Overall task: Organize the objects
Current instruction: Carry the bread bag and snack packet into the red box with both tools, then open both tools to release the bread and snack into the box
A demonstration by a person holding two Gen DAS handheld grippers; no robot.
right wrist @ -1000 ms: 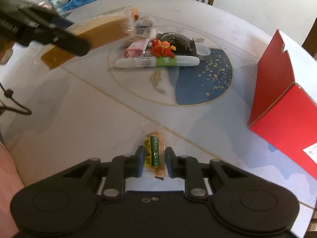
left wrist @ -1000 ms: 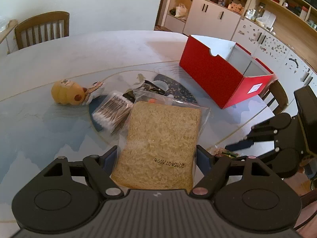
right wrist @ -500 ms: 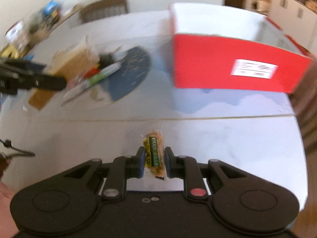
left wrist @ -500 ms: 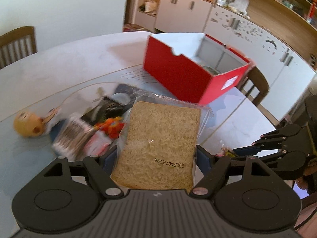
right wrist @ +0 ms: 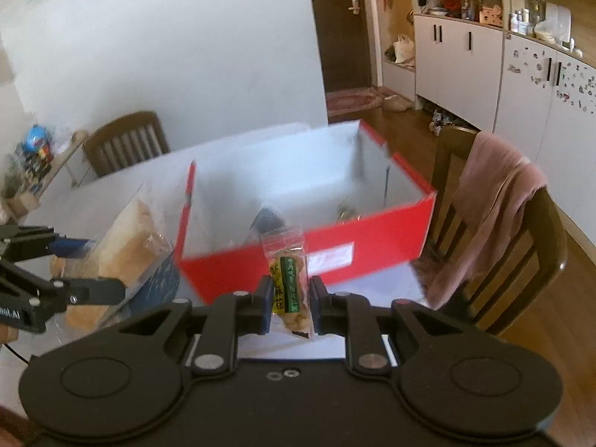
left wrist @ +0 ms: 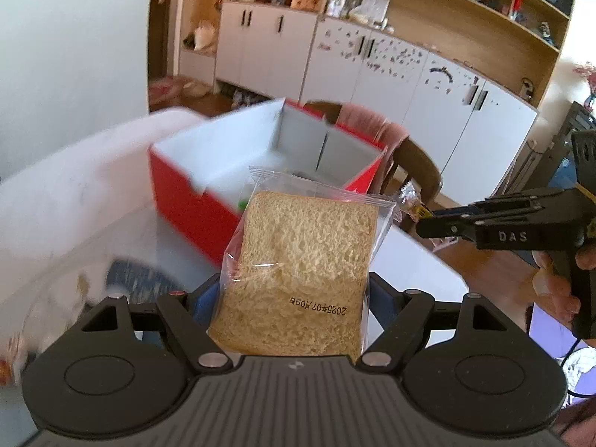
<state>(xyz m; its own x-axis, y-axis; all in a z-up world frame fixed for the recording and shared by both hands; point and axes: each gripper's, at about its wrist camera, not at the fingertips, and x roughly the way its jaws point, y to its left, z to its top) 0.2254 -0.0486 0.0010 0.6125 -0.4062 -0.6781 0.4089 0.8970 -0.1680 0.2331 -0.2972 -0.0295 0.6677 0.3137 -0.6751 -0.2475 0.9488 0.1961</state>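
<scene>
My left gripper (left wrist: 294, 294) is shut on a clear bag of sliced bread (left wrist: 301, 268) and holds it in the air in front of the red box (left wrist: 186, 201). The bread also shows in the right wrist view (right wrist: 123, 246), left of the box. My right gripper (right wrist: 288, 298) is shut on a small snack packet (right wrist: 288, 283) with green and yellow print, held just before the near wall of the red box (right wrist: 372, 246). The packet's tip shows in the left wrist view (left wrist: 409, 201). The box is open on top, white inside, with a few small items at the bottom.
The white table (left wrist: 67, 201) carries a dark blue round patch (left wrist: 141, 279) with blurred items at its left. A wooden chair (right wrist: 521, 246) draped with a pink cloth stands behind the box. Another chair (right wrist: 126, 141) stands at the far side. Cabinets line the back wall.
Both grippers have lifted and swung toward the red box with their loads. The box now fills the middle of both views, closer than before. The pile of items has slid out to the left.
</scene>
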